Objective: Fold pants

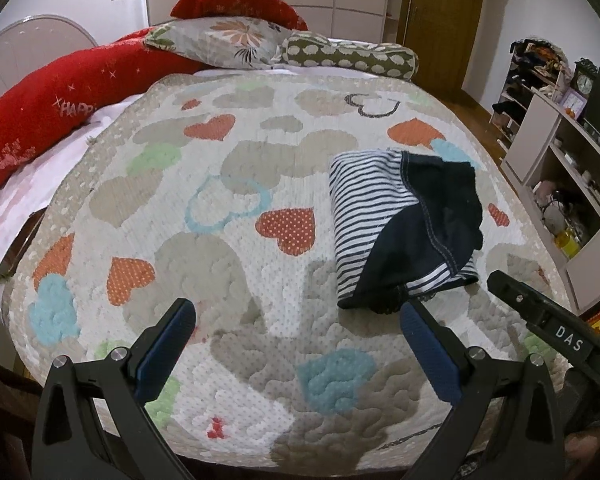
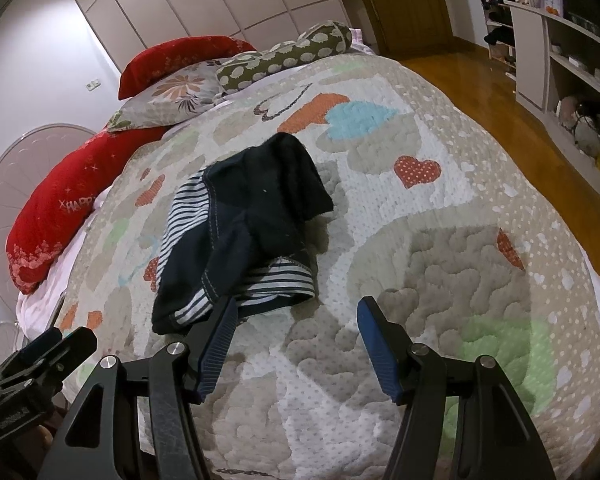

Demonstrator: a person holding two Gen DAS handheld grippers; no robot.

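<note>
A small pair of pants [image 1: 404, 224], navy with white-and-navy stripes, lies folded over in a loose bundle on the heart-patterned quilt [image 1: 220, 208]. In the right wrist view the pants [image 2: 244, 228] lie just beyond my left fingertip. My left gripper [image 1: 300, 316] hovers open over bare quilt, its right finger near the bundle's near edge, nothing between the pads. My right gripper [image 2: 298, 316] is open too, empty, over the quilt [image 2: 420, 240]; it also shows at the right edge of the left wrist view as a black right gripper [image 1: 540, 312].
Red cushions [image 1: 60, 112], a floral pillow [image 1: 220, 40] and a spotted bolster [image 1: 348, 56] line the bed's far end. A shelf unit [image 1: 560, 168] with clutter stands right of the bed over wooden floor [image 2: 480, 92]. A dark flat object [image 1: 20, 244] lies at the left edge.
</note>
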